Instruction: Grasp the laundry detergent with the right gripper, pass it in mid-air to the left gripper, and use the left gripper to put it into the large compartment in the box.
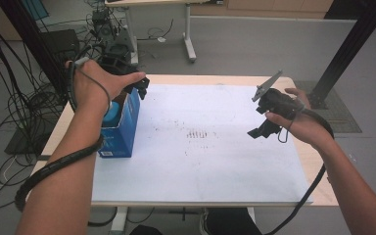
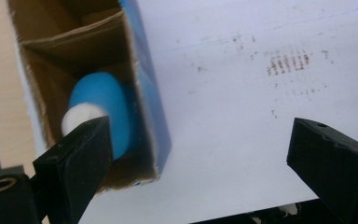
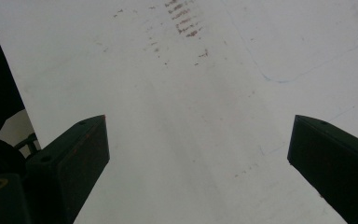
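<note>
Fingers of the left gripper [image 2: 198, 154] are spread wide with nothing between them, above the open blue box [image 1: 123, 125] at the surface's [image 1: 215, 161] left edge. Inside it, a blue bottle [image 2: 103, 109] is seen standing, white cap [image 2: 78, 117] upward, long axis vertical. The right gripper [image 3: 198, 149] is likewise released over the white sheet [image 3: 205, 93].

Bottle [image 2: 103, 109], probably upright, in box [image 1: 127, 128]; box on sheet's [image 1: 215, 161] left edge.

High view overlooks the white sheet [image 1: 200, 142]; both gripper views face it closely.
</note>
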Available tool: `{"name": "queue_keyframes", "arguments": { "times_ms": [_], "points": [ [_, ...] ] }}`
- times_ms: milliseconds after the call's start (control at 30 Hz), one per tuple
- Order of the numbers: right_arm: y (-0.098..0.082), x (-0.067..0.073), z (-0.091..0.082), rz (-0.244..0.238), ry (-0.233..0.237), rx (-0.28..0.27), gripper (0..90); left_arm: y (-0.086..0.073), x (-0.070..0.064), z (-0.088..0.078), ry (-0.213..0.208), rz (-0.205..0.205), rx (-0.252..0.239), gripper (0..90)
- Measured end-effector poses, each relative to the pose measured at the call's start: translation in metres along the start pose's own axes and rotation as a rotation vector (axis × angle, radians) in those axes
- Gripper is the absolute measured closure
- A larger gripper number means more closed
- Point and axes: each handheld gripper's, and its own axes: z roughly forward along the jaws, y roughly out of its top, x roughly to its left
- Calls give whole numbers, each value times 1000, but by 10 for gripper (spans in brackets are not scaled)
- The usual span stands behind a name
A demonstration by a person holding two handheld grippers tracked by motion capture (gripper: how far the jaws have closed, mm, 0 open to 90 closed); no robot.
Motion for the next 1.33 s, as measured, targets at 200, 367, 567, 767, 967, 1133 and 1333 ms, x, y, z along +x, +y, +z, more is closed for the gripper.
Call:
{"name": "queue_keyframes", "arguments": {
  "times_ms": [200, 367, 567, 767, 967, 1133, 1333],
  "points": [
    [-3, -7, -1, 8, 3, 14, 52, 8, -21, 5, -19, 54, -3, 69],
    [-5, -8, -2, 13, 3, 19, 53, 14, -34, 8, -32, 91, 7, 75],
    [-10, -11, -1, 20, 2, 27, 52, 19, -43, 11, -30, 110, 10, 72],
    [-11, -12, 0, 18, 5, 31, 53, 20, -49, 13, -35, 130, 14, 73],
    [-10, -11, 1, 15, 7, 34, 53, 21, -52, 13, -38, 138, 18, 76],
    [-12, -10, 1, 16, 2, 29, 53, 21, -53, 13, -37, 140, 18, 76],
    [-13, -8, 2, 19, 5, 25, 53, 20, -57, 12, -45, 152, 10, 76]
  ]
}}
